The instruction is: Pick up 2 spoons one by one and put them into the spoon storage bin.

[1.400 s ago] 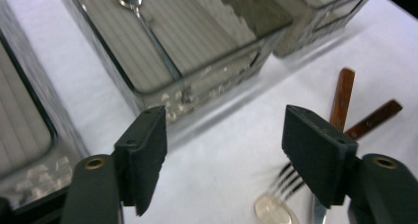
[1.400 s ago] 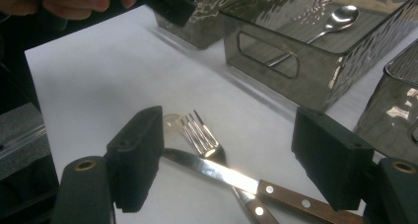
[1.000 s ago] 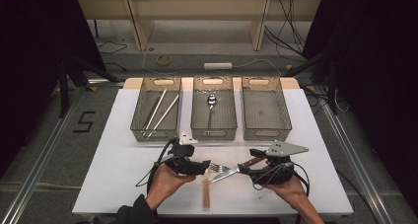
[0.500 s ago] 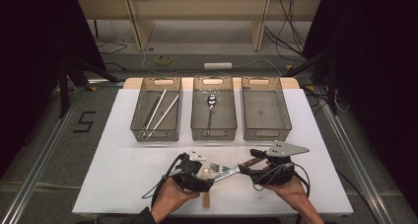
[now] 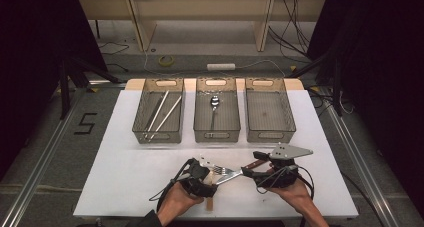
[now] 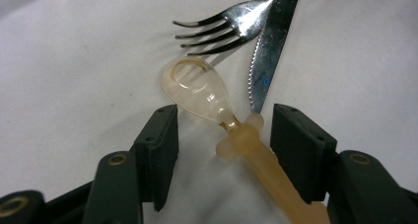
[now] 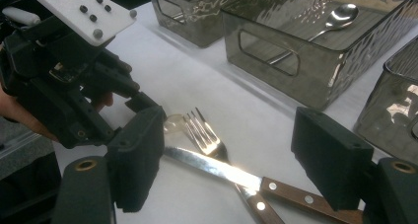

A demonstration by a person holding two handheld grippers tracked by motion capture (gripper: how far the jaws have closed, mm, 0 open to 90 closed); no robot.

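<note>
A translucent amber plastic spoon (image 6: pixel 197 93) lay flat between the spread jaws of the left gripper (image 6: pixel 224 135), its bowl pointing away from the tool and its handle running back under it. Just beyond the bowl lay a steel fork (image 6: pixel 224 29), tines toward the left. A serrated knife (image 6: pixel 271 41) crossed over the fork, its tip just beside the spoon's neck. Its wooden handle (image 7: pixel 305 199) reached between the open jaws of the right gripper (image 7: pixel 236 174).
</note>
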